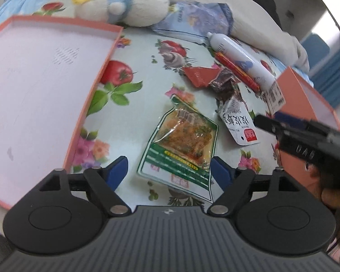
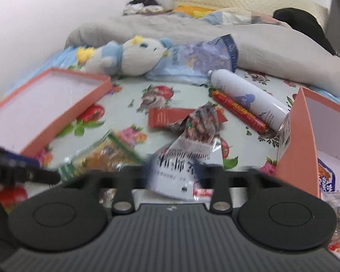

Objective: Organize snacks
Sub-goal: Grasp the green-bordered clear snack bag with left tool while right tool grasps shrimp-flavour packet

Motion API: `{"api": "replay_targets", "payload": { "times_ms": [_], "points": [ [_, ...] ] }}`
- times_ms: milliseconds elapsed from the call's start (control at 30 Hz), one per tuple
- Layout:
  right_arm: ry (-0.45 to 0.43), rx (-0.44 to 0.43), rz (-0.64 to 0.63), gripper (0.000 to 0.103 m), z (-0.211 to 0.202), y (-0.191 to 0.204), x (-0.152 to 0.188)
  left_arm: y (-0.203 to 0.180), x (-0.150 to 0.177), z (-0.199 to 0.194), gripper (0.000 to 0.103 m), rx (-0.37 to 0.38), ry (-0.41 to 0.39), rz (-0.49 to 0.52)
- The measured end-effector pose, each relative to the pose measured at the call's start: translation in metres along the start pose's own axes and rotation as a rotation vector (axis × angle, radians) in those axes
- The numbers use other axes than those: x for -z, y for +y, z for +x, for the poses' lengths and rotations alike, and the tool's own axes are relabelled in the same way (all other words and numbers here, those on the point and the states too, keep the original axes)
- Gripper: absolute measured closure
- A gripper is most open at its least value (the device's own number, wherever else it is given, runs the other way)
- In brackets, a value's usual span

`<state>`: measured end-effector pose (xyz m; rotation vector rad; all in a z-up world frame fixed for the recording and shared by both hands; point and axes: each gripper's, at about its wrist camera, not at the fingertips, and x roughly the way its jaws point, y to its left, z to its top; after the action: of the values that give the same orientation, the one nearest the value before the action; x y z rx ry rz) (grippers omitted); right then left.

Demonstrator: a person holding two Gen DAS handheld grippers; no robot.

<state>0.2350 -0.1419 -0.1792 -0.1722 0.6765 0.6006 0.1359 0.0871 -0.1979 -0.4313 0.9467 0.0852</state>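
Between the blue pads of the left gripper (image 1: 168,170), at the lower centre of the left wrist view, lies a green-bordered snack packet (image 1: 181,145); the jaws stand apart and do not press it. Its long axis runs up the frame, tilted slightly left, the torn end farthest from the camera. Right of it lies a white snack packet (image 1: 238,122), long axis also up-frame (lettering upside down), beside the right gripper (image 1: 267,122) entering from the right edge. Seen from the right wrist view, that white packet sits between spread jaws; blur hides any contact. Farther up are a red packet (image 1: 199,76), a red sausage stick (image 1: 235,70) and a white spray bottle (image 1: 242,59), both slanting lower right. Upper left holds an open pink box lid (image 1: 111,45); beyond it lies a plush toy (image 1: 133,4) on the floral sheet (image 1: 142,52).
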Motion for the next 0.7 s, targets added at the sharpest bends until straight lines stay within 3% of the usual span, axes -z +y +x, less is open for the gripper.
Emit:
{"api": "replay_targets", "payload": {
  "times_ms": [267, 367, 467, 700],
  "points": [
    [0.051, -0.022, 0.086, 0.032, 0.026, -0.025, -0.024, -0.029, -0.015, 0.021, 0.008, -0.026, 0.016, 0.200],
    [0.075, -0.038, 0.122, 0.015, 0.039, -0.039, -0.034, -0.037, -0.021, 0.032, 0.007, -0.033, 0.019, 0.254],
    [0.123, -0.049, 0.172, 0.012, 0.057, -0.052, -0.042, -0.042, -0.028, 0.046, 0.007, -0.021, 0.041, 0.284],
    [0.213, 0.045, 0.245, 0.012, 0.095, -0.061, -0.048, -0.054, -0.034, 0.073, 0.007, -0.008, 0.063, 0.349]
  ]
}}
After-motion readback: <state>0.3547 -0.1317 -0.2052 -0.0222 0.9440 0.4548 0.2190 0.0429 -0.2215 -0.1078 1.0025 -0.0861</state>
